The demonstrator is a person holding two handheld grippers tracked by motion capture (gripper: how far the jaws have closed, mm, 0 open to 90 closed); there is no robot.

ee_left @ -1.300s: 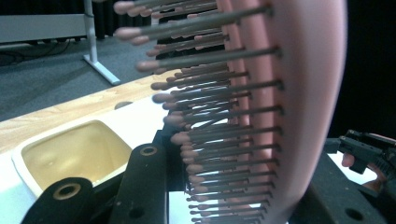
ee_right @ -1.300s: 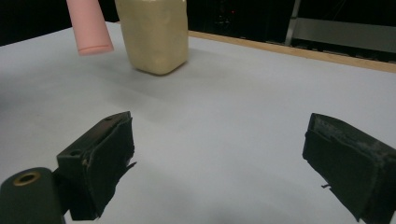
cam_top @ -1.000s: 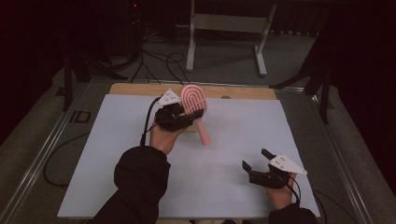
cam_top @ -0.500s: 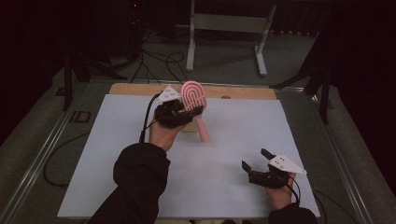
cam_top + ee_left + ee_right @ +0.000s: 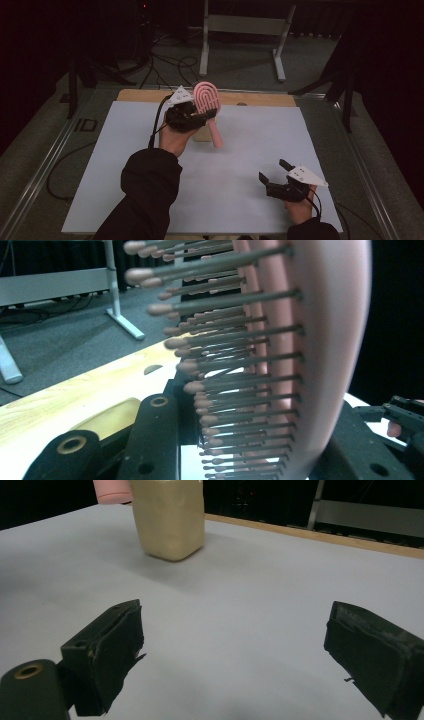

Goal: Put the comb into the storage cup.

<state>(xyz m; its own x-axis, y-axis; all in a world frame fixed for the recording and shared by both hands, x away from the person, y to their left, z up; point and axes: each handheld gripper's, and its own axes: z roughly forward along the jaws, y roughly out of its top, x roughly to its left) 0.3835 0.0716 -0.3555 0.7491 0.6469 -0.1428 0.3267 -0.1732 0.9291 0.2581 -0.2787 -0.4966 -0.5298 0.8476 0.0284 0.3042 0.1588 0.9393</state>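
Surface: white sheet (image 5: 240, 165) covering the table, dark room behind
Hairbrush: pink hairbrush (image 5: 207, 100) sitting upper centre of the high view, bristles looming big in the left gripper view
Left gripper: left gripper (image 5: 200, 116) clamping the brush head
Block: beige block (image 5: 168, 517) standing under the handle
Right gripper: right gripper (image 5: 272, 170) resting lower right, jaws gaping wide, gripping nothing

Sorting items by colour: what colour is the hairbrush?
Pink hairbrush, with darker bristles; clearest in the left gripper view.
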